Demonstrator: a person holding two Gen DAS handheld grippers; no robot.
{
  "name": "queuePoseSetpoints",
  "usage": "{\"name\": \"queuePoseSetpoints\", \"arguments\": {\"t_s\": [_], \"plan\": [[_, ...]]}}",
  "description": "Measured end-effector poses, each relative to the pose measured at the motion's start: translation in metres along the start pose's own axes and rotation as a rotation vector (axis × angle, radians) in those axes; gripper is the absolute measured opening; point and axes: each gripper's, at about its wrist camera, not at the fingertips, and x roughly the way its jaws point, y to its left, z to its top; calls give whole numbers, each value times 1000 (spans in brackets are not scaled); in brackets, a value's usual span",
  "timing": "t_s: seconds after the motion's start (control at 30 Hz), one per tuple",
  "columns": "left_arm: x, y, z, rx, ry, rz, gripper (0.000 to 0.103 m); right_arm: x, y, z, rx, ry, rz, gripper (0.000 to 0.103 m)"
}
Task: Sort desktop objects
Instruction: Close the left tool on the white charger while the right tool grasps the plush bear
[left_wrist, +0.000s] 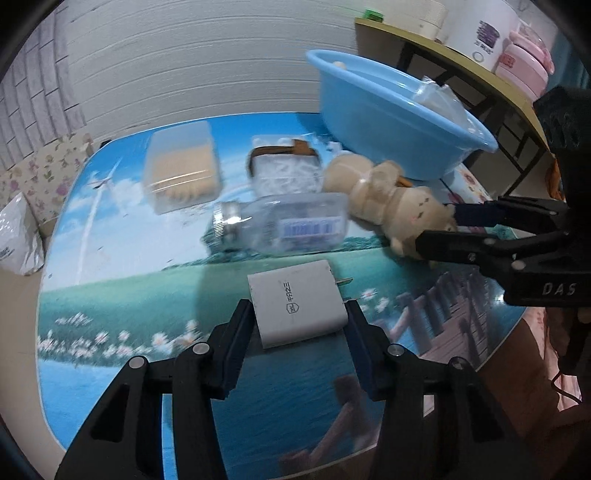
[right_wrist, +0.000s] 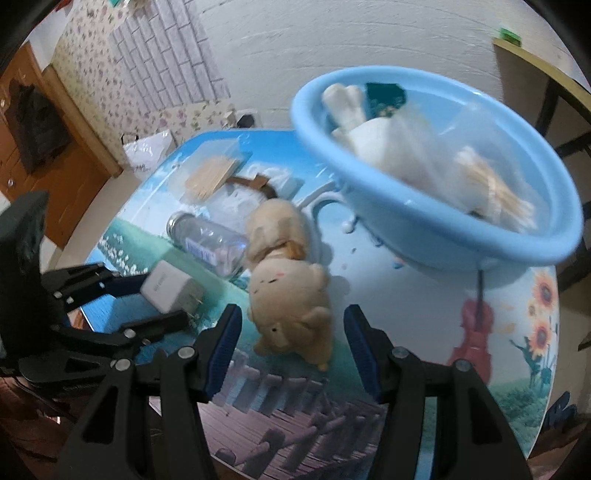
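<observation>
My left gripper (left_wrist: 299, 321) is shut on a white plug-in charger (left_wrist: 295, 306), its pads pressing both sides just above the picture-printed table (left_wrist: 129, 295). The right wrist view shows the same grip, left gripper (right_wrist: 166, 299) on the charger (right_wrist: 166, 286). A beige plush toy (left_wrist: 388, 199) lies on the table in front of the blue basin (left_wrist: 369, 122). My right gripper (right_wrist: 291, 332) stands open, its fingers either side of the plush toy (right_wrist: 288, 291) with gaps showing. From the left wrist, the right gripper (left_wrist: 437, 227) straddles the toy's head.
A clear bottle (left_wrist: 284, 229) lies on its side mid-table. Behind it are a clear box of wooden sticks (left_wrist: 181, 170) and a clear pouch with a brown strap (left_wrist: 284, 170). The blue basin (right_wrist: 424, 240) holds several items. A shelf (left_wrist: 461, 70) stands at the right.
</observation>
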Motion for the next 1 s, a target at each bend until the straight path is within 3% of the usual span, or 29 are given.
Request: {"name": "queuePoseSetpoints", "arguments": {"t_s": [0.13,0.17,0.2,0.43,0.57,0.7,0.8,1.0], "plan": [[-5,11,-4,-31,-4,20,49,6,3,-3,-7,18,2,55],[-6,13,-5,-35,-4,24,49,4,2,-4,-4,14,6,45],[-6,14,-5,-40,-6,28,49,1,0,-5,-1,8,10,43],[-10,20,-7,-51,-12,42,49,-23,-11,-16,14,-21,13,40],[-11,24,-8,-54,-8,52,49,-32,-18,-31,8,5,10,40],[-11,26,-8,-70,-1,59,51,-32,-20,-45,1,46,2,45],[-11,22,-6,-76,6,64,63,-31,-18,-49,-17,49,-17,56],[-5,16,-5,-84,27,74,70,-24,-12,-41,-20,28,-22,66]]}}
